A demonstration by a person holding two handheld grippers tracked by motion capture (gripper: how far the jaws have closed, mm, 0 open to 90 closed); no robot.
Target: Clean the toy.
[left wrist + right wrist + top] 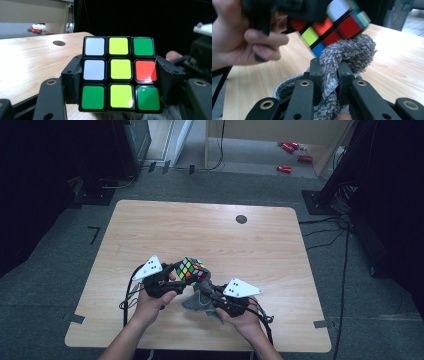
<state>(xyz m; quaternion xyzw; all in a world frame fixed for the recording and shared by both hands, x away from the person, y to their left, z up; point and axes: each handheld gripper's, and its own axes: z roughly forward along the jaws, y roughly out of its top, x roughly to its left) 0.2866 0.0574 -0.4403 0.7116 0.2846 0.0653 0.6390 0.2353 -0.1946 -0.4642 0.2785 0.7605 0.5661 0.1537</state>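
Note:
A scrambled Rubik's cube (191, 270) hangs just above the table's near middle, with my left gripper (176, 270) shut on its sides. In the left gripper view the cube (120, 72) faces me with white, yellow, green and one red sticker, and the pads (73, 77) press both flanks. My right gripper (207, 292) is shut on a bunched grey fuzzy cloth (197, 301). In the right gripper view the cloth (342, 60) rises between the jaws and its upper end touches the underside of the cube (329, 27).
The wooden table (150, 230) has a small dark round hole (241, 219) near its far edge. Red objects (290, 157) lie on the floor beyond, by a wooden frame. Dark stands and cables flank the table at both sides.

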